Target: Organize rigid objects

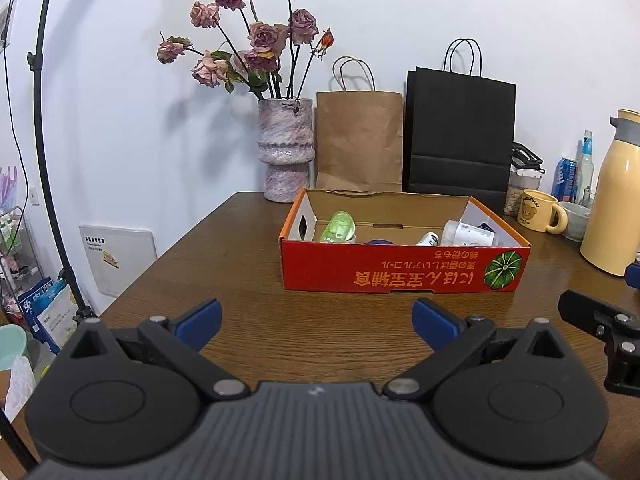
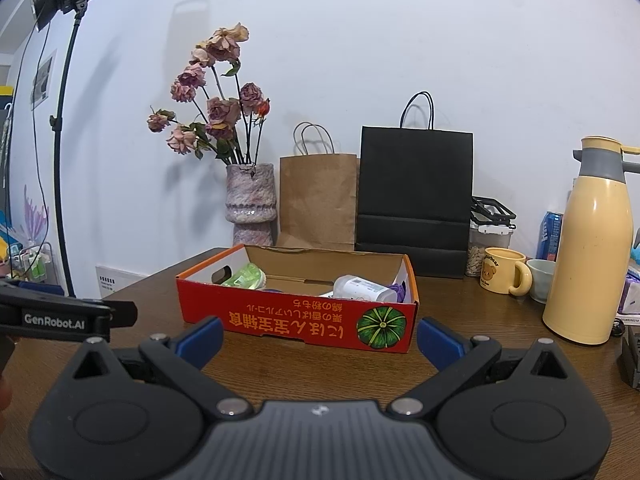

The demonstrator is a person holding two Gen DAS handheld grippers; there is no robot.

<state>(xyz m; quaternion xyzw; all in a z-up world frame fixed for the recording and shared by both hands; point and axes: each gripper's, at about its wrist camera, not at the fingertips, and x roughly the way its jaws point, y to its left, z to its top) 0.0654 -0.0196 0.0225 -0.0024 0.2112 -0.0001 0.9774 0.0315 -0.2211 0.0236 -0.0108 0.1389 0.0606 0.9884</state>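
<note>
Red box [image 1: 404,268] on wooden table [image 1: 240,280], white wall [image 1: 400,8], light stand [image 2: 60,140]

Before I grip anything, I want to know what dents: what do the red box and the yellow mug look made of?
Red box: matte printed corrugated cardboard, judging by its brown inner walls and folded flaps. Yellow mug: probably glazed ceramic, smooth with a soft sheen, though plastic is possible.
</note>
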